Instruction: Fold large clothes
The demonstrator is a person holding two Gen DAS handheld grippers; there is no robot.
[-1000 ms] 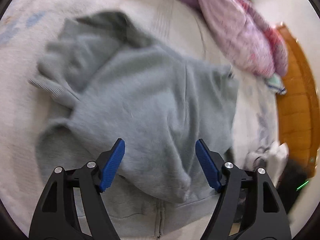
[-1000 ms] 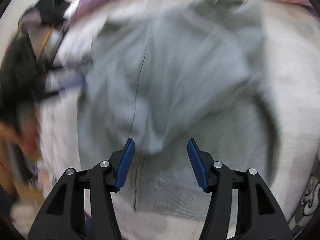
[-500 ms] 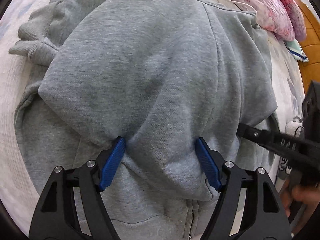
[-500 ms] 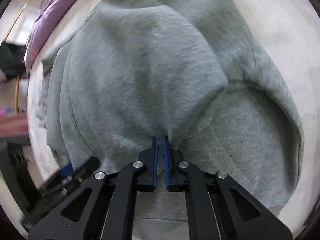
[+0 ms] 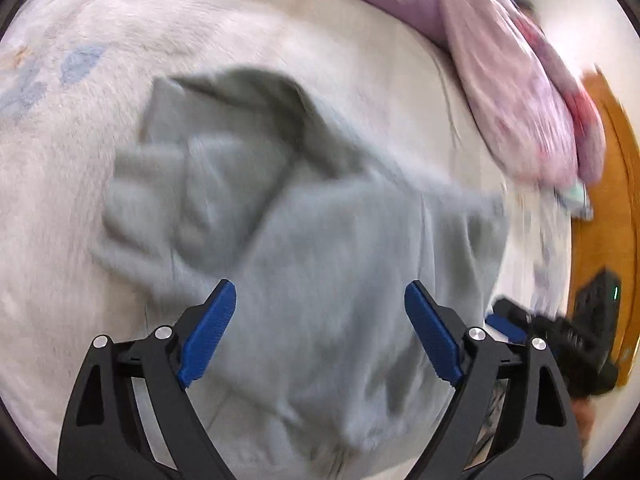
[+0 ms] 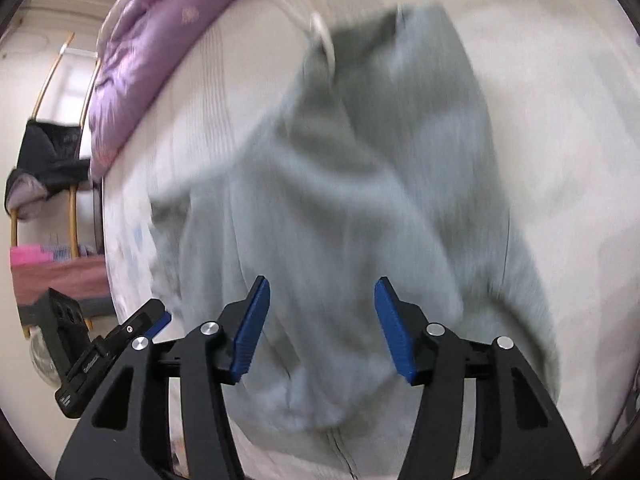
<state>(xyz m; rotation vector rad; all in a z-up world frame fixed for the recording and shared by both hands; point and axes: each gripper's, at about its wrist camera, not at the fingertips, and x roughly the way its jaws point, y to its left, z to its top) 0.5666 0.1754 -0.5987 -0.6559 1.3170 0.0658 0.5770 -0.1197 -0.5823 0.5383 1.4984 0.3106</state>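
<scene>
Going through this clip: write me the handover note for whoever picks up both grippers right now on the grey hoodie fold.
Left gripper: open, jaws just widened, nothing between the pads.
Right gripper: open, jaws just reopened, nothing held.
Grey hoodie: bunched on the white bedspread, one part laid over the body, zipper at the near hem.
Done: a first rough fold.
Left: smooth it, tuck the loose sleeves, finish folding.

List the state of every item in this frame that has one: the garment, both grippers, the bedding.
Grey zip hoodie: lying on the bed, partly folded and rumpled, zip closed at the hem, held by neither gripper.
Left gripper: open, jaws just widened, nothing clamped.
Right gripper: open, jaws just reopened, nothing clamped.
Purple quilt: bunched at the bed's edge.
Pink patterned quilt: heaped beside it.
White bed cover: spread flat under the hoodie.
</scene>
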